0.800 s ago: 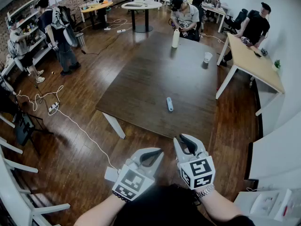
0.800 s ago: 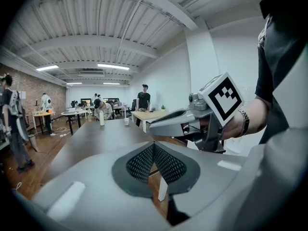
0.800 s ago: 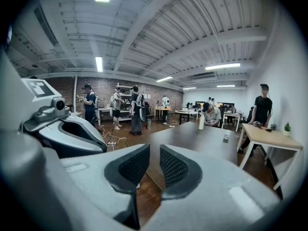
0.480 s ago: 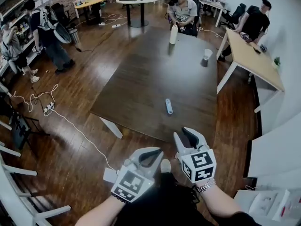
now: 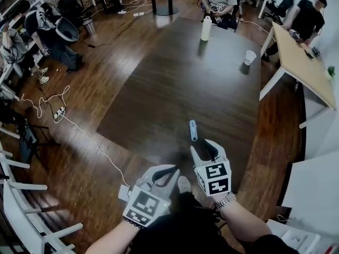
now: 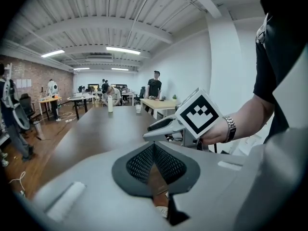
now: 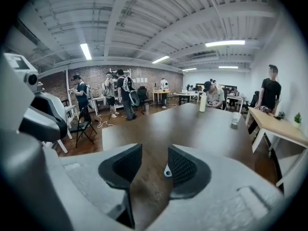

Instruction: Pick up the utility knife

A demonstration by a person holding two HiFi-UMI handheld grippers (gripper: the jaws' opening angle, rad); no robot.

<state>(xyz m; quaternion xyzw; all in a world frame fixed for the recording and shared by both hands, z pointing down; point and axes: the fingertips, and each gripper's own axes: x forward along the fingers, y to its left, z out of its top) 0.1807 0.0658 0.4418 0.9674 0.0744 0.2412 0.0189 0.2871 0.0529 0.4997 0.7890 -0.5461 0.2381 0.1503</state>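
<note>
On table [image 5: 175, 78], utility knife [image 5: 193, 130], R hand-held gripper [image 5: 201, 146] released, L hand-held gripper [image 5: 177, 171] clenched

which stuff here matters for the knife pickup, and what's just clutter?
For the job:
- utility knife
- dark table it lies on
- right gripper, open, close to the knife

Lying about:
- white bottle
- white cup
- light table
</note>
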